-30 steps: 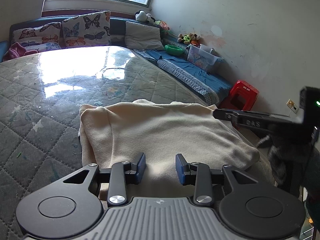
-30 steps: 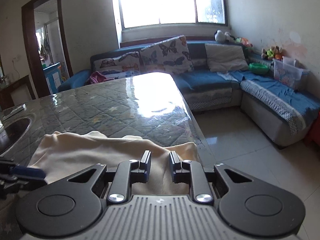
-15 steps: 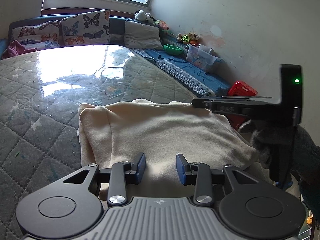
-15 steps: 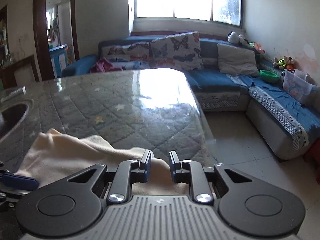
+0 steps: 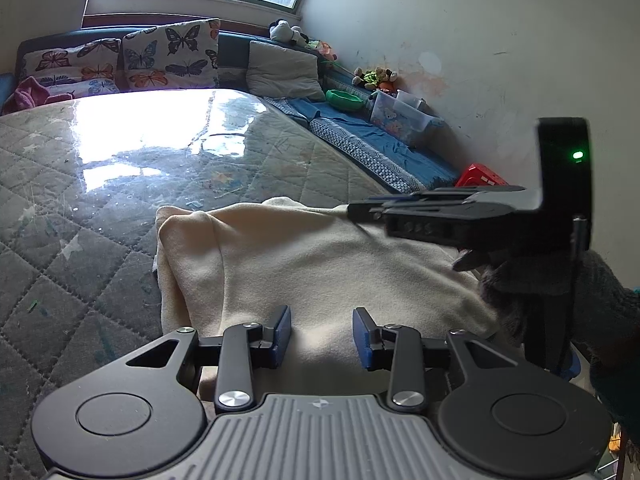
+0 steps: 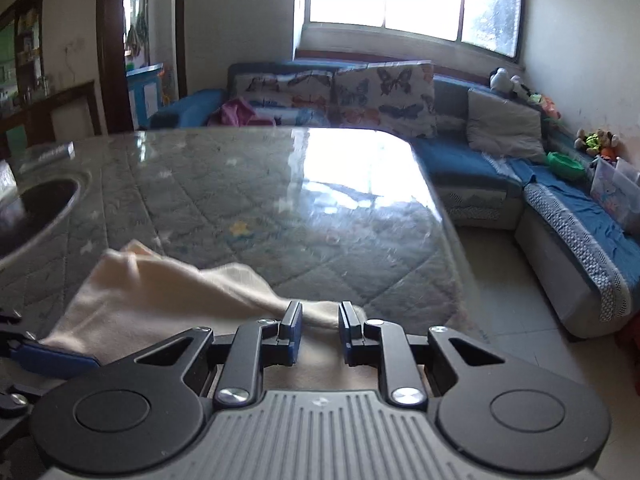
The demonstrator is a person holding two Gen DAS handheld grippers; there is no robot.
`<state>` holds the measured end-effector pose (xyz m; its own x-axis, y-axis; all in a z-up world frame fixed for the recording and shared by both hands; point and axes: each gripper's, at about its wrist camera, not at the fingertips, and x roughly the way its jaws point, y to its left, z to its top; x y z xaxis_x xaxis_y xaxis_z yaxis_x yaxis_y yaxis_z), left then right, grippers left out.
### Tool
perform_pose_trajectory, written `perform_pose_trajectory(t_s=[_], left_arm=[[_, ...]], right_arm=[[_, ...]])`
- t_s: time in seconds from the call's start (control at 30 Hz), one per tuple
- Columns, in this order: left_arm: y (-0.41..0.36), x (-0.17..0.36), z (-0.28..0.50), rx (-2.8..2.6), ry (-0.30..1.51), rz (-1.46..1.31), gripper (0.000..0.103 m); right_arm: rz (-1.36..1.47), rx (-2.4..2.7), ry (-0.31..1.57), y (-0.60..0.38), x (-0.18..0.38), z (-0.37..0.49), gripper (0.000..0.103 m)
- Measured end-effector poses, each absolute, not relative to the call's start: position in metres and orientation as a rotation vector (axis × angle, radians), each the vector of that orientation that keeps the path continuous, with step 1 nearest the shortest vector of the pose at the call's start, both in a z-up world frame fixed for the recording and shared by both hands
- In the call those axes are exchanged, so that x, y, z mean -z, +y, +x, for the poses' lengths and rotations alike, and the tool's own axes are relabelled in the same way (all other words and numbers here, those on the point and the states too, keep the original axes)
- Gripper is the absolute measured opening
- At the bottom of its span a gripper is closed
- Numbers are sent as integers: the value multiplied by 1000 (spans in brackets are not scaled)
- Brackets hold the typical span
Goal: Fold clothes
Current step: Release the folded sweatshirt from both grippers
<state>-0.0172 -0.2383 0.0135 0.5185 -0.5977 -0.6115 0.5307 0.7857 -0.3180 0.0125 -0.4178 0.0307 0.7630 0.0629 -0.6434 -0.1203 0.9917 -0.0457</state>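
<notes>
Left wrist view: left hand-held gripper (image 5: 321,332) low over near edge of cream garment (image 5: 304,264), jaws part open, blue pads apart with cloth showing between, not pinching. Garment spread ahead of it on quilted bench (image 5: 80,208), one side already doubled over at far left. Right hand-held gripper (image 5: 362,210) ahead and to right, above garment's far right edge, carried by gloved hand (image 5: 560,280). Right wrist view: right hand-held gripper (image 6: 319,332), jaws narrow but a gap visible, cloth lying beneath and between pads; actual pinch on fabric cannot tell. Garment (image 6: 160,292) runs left from there, a raised corner further ahead on left; blue pad of left hand-held gripper (image 6: 52,360) at far left edge. Judged step: mid-fold, right side being taken across toward left. Next move likely calls for: firm hold on right edge, carry over garment's middle, left hand-held gripper pinning near hem so cloth does not slide on glossy bench; edges lined up before release.
</notes>
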Motion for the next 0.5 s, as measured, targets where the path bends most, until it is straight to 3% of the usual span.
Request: perform_pose_trajectory(t_s=[0.3, 0.5], left_arm=[[-226, -20, -21, 670, 753, -121, 38], [-217, -19, -27, 650, 756, -136, 38]], right_arm=[[-90, -116, 638, -419, -49, -23, 18], [-48, -133, 631, -416, -46, -77, 24]])
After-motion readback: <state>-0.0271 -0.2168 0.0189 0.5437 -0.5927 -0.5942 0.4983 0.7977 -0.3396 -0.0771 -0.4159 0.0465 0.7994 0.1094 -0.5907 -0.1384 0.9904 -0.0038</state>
